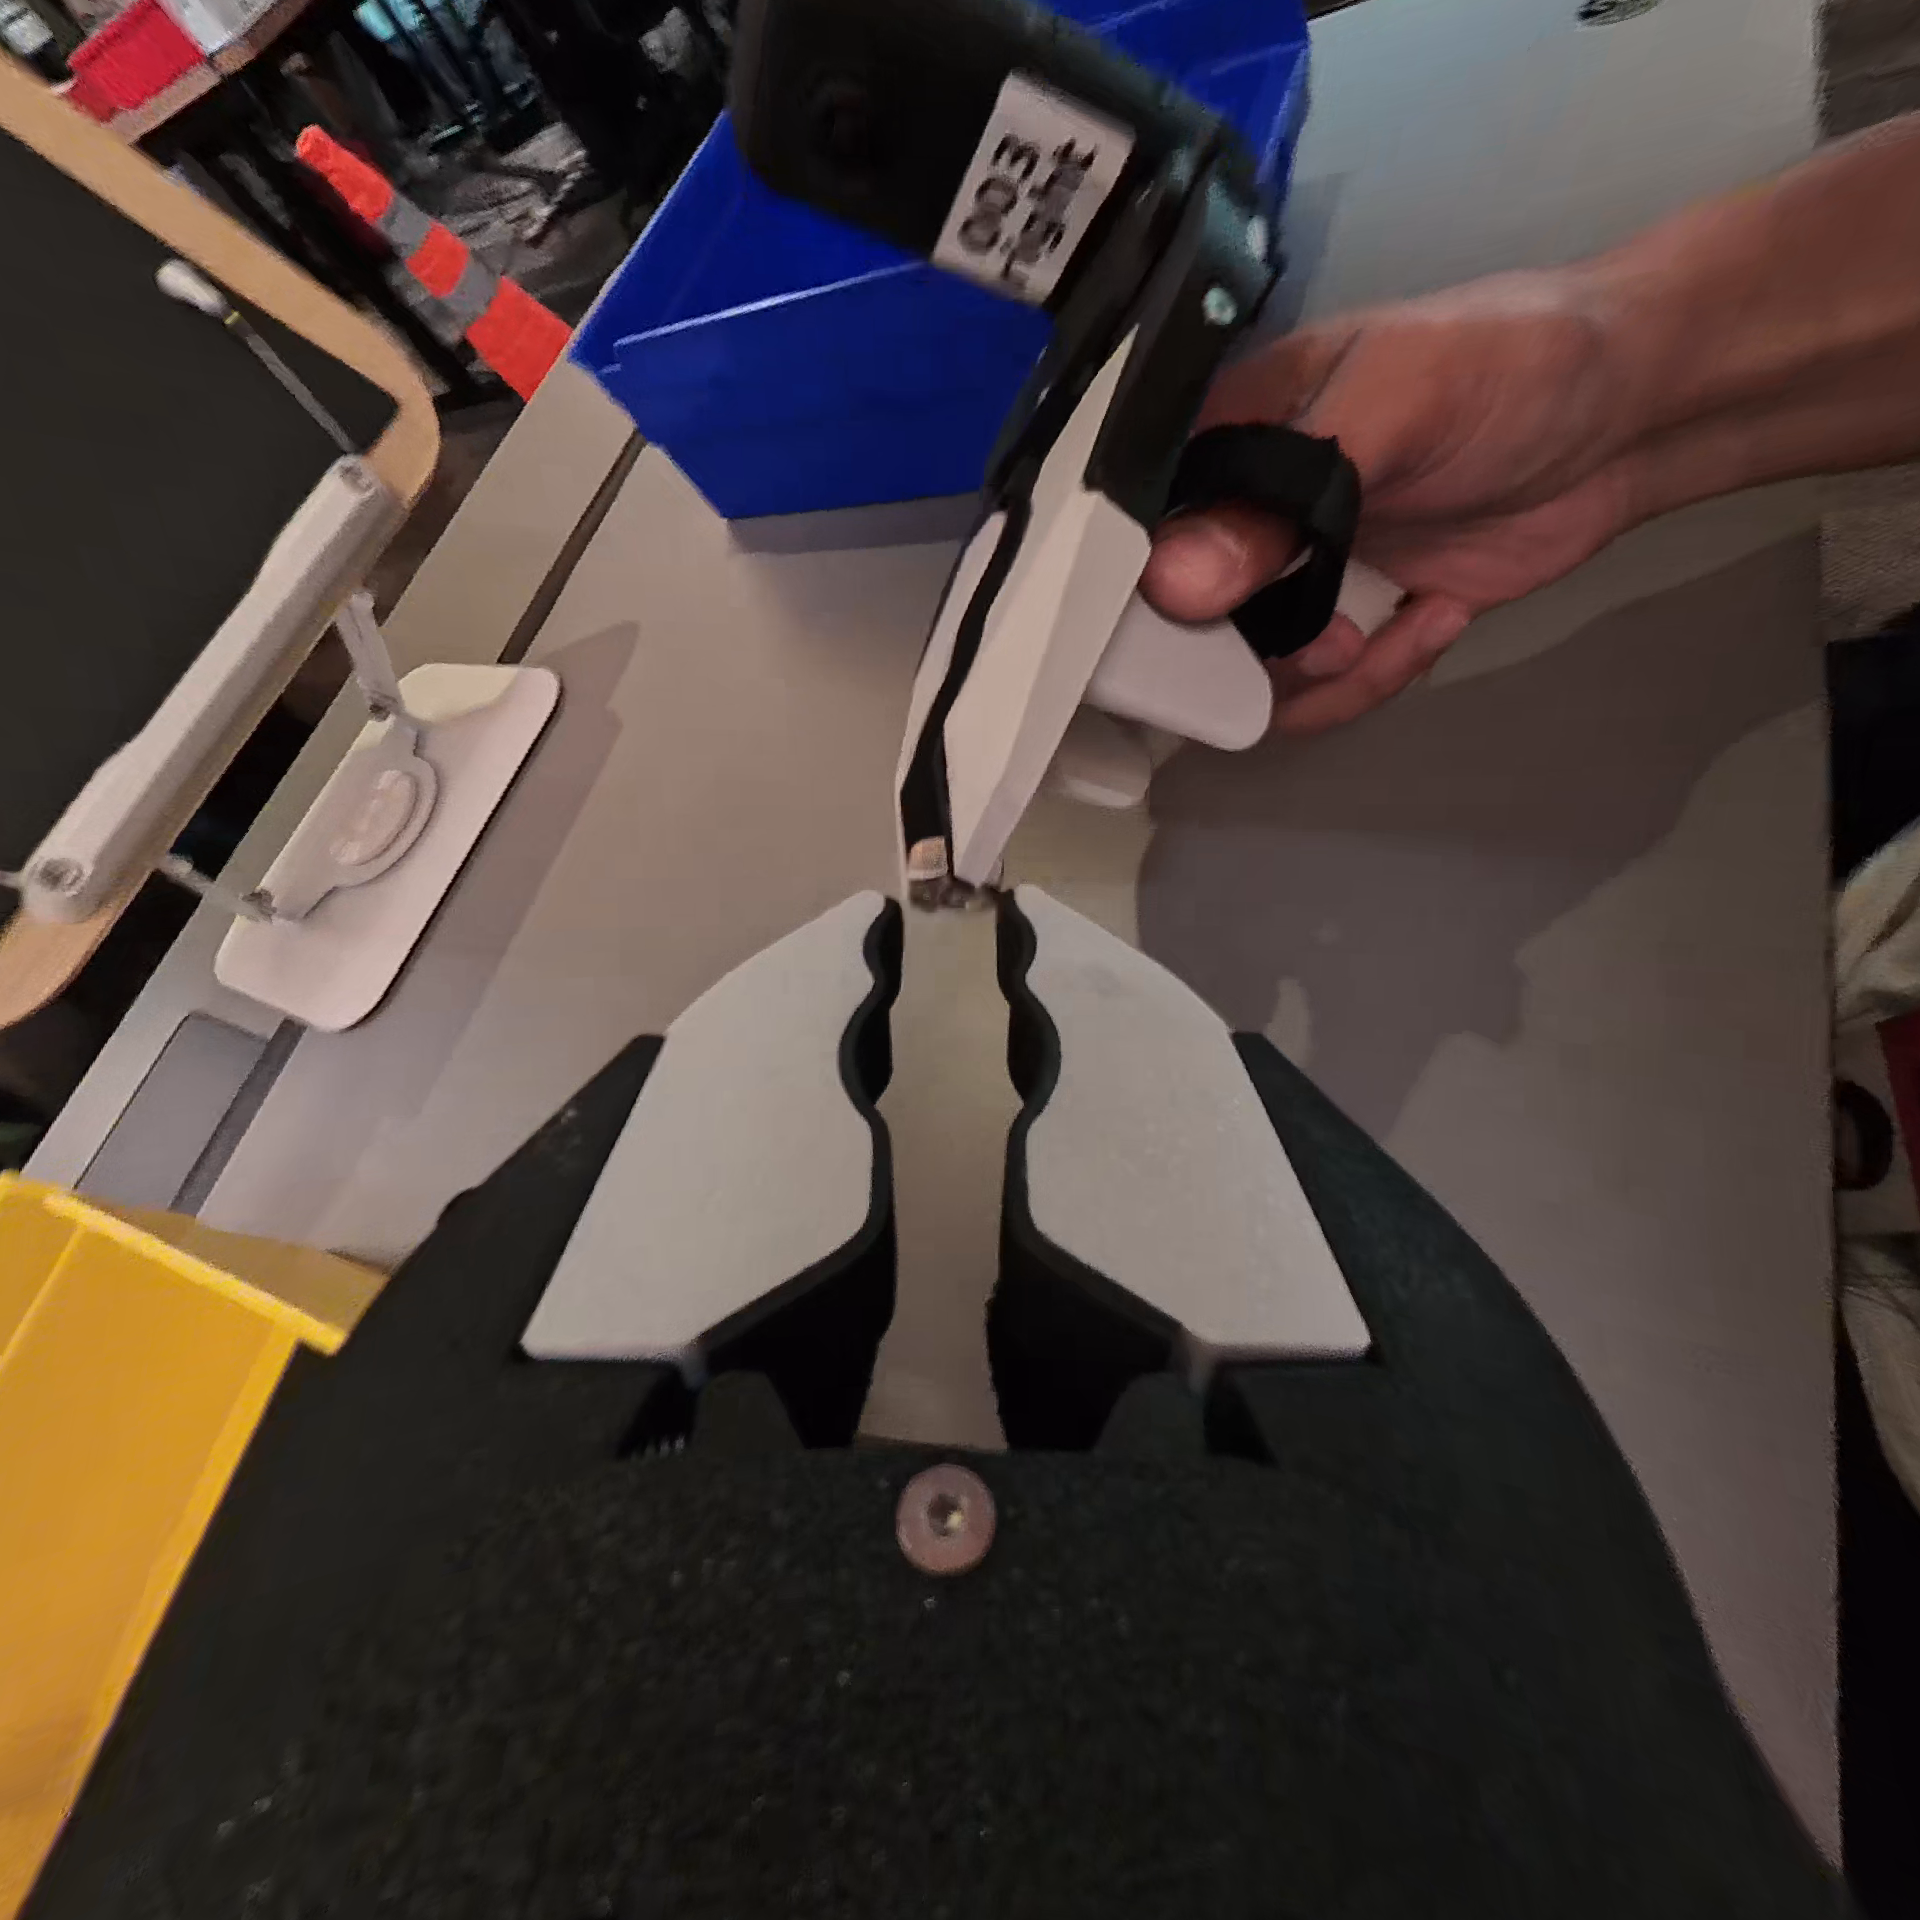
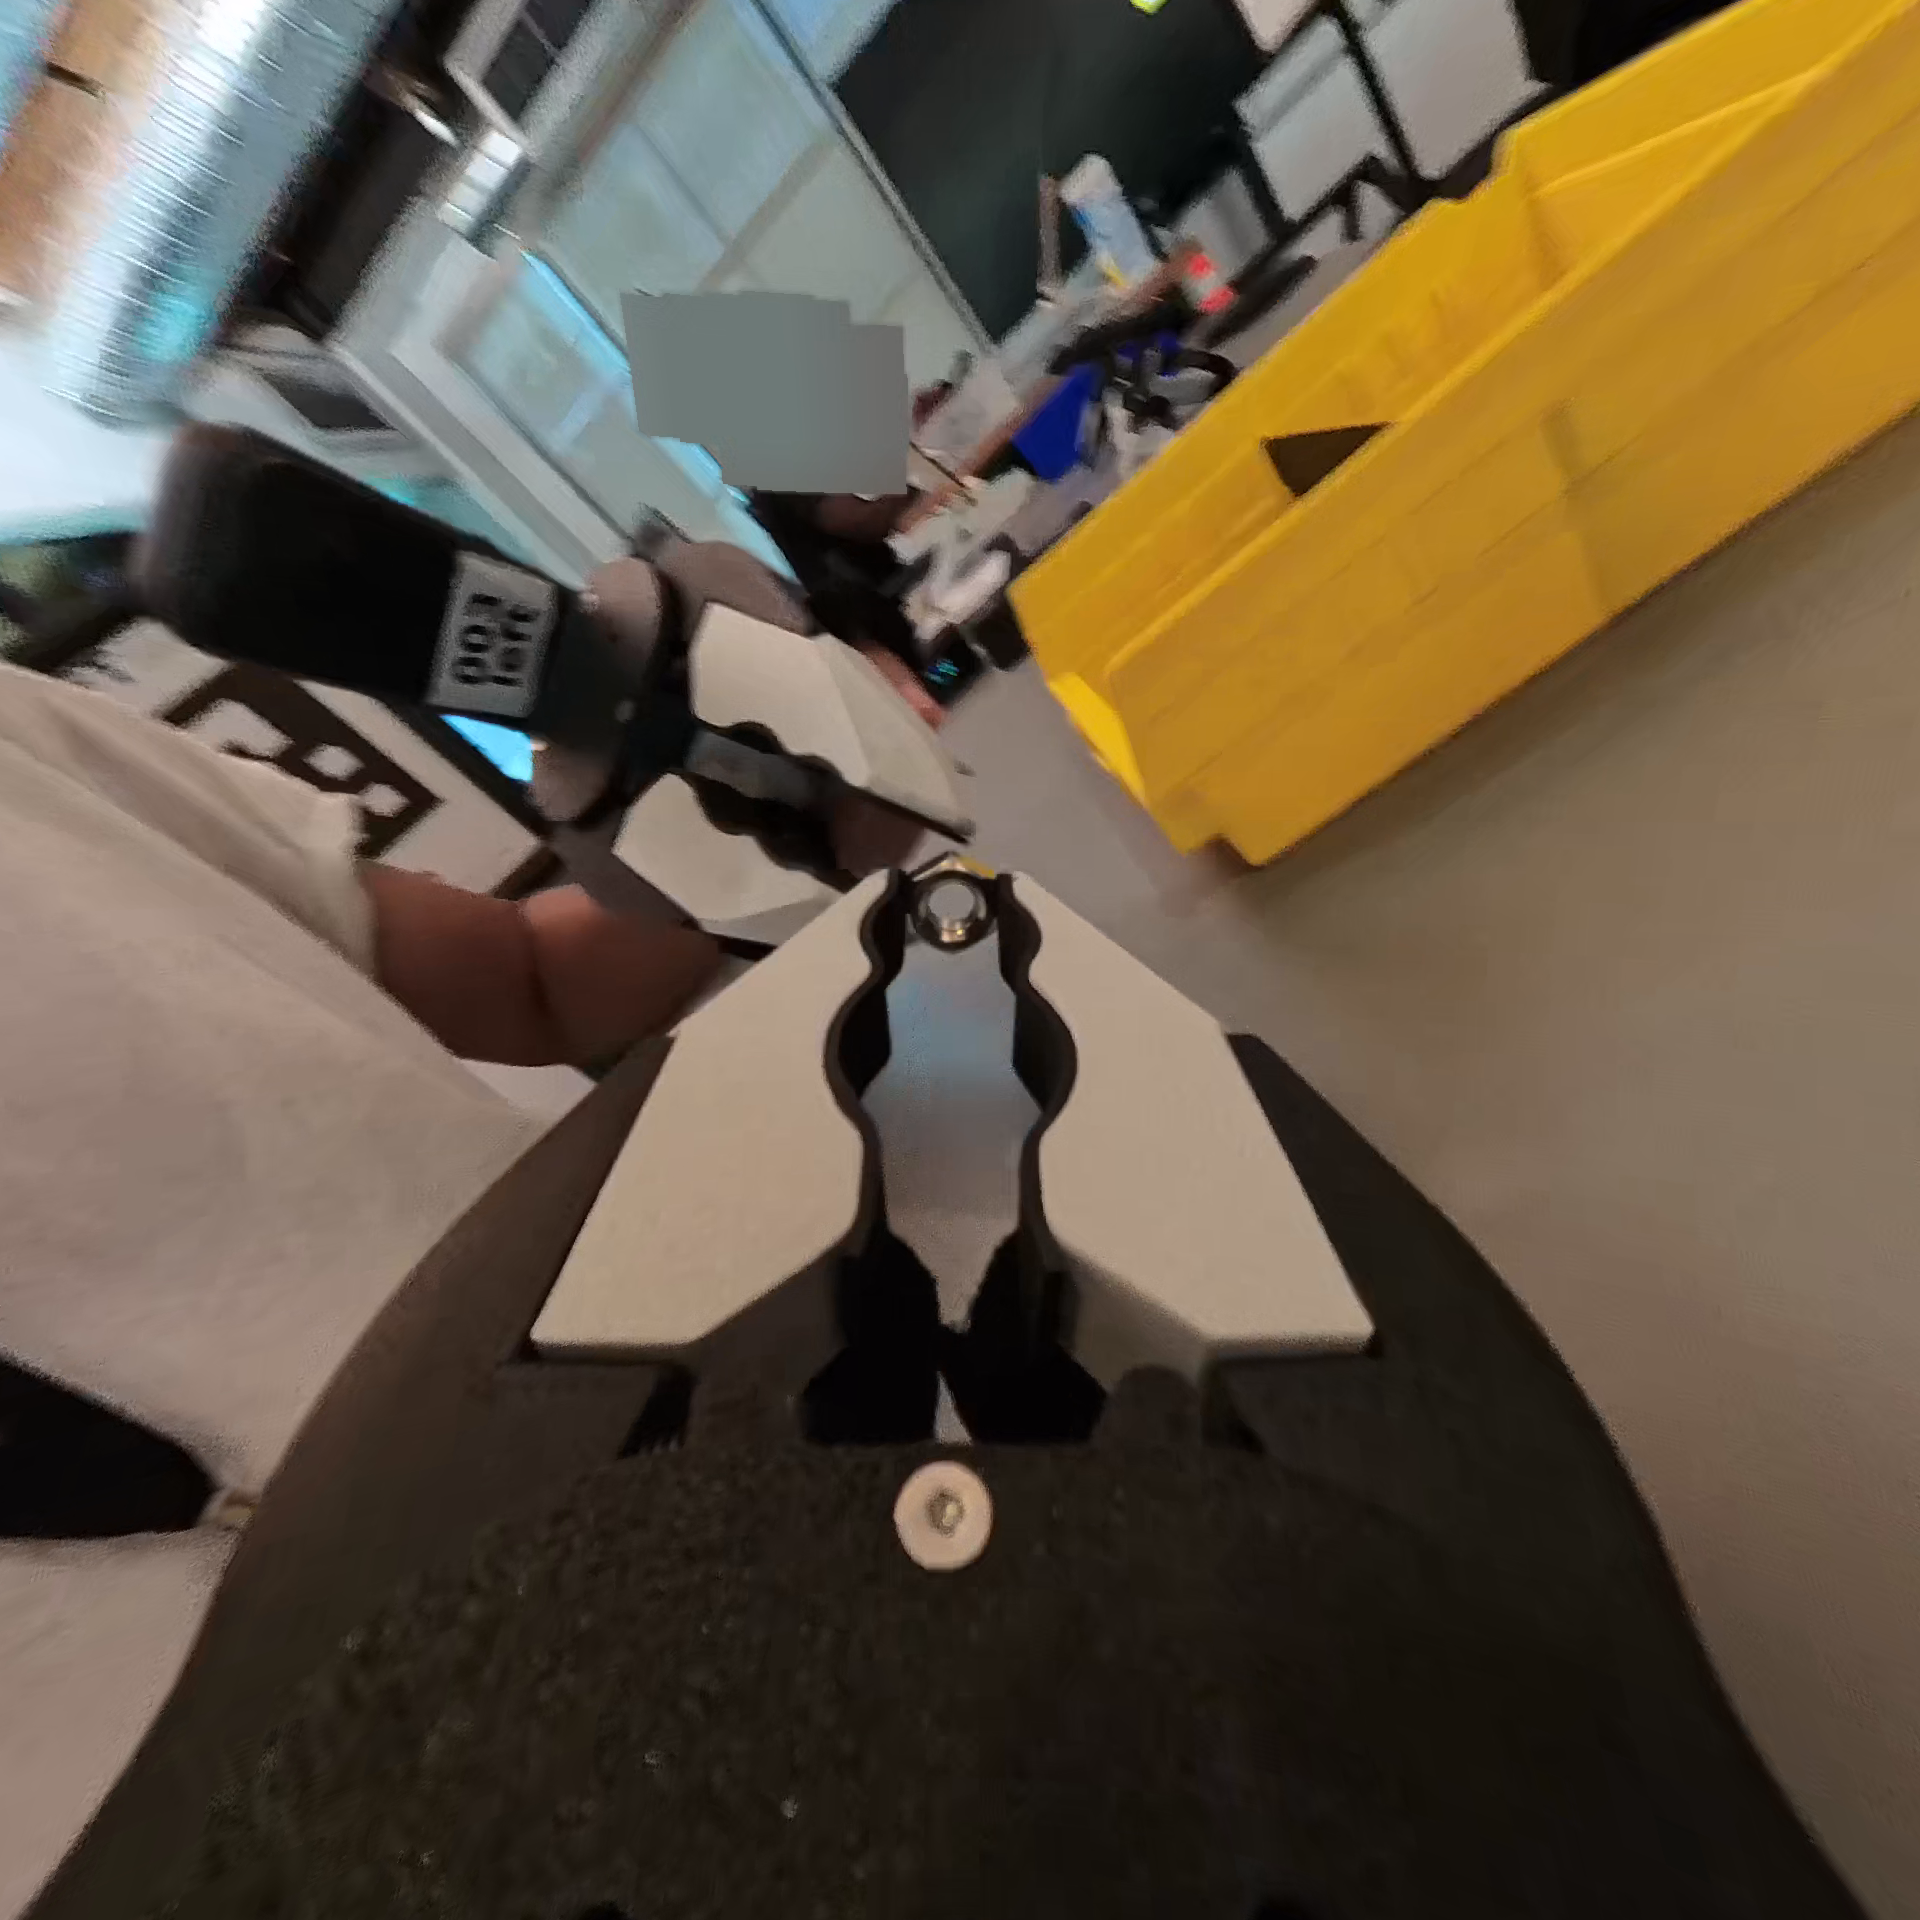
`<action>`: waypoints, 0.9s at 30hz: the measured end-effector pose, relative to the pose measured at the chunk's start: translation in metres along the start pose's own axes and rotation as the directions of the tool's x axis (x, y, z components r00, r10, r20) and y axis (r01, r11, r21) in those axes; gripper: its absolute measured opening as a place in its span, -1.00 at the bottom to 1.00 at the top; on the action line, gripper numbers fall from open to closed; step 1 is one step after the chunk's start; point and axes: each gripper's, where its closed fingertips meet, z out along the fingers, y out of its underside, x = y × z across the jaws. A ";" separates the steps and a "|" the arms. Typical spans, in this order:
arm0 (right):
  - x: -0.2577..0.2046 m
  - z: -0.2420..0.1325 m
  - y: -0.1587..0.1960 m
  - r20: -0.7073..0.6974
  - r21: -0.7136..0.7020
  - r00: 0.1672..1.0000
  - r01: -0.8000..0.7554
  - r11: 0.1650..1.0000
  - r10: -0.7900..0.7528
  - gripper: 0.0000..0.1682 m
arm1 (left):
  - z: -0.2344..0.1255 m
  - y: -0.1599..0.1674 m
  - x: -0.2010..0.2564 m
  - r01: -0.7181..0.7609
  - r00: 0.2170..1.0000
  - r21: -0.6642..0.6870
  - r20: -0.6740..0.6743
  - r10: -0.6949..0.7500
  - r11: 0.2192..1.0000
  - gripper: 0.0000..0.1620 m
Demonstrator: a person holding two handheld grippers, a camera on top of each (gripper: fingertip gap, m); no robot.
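Left side of the frame there's a yellow bin (image 1: 125, 1382). Dead center, the left gripper (image 1: 943, 906) sits narrowly parted at a small metal nut (image 2: 948, 918), which the right gripper (image 2: 948, 896) pinches. Blue bin (image 1: 831, 343) up top. Nothing's binned yet, I'd say.

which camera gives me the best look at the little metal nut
The right wrist view: the nut faces the camera, its hole visible, pinched at the right gripper tips. The left wrist view shows it only as a small blurred piece between both grippers' tips, near the left gripper.
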 end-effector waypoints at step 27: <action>0.178 -0.047 0.014 -0.302 -0.901 0.740 -0.016 0.433 -0.601 -0.65 | -0.023 0.075 0.016 0.485 0.867 0.067 0.093 -0.489 0.872 -0.59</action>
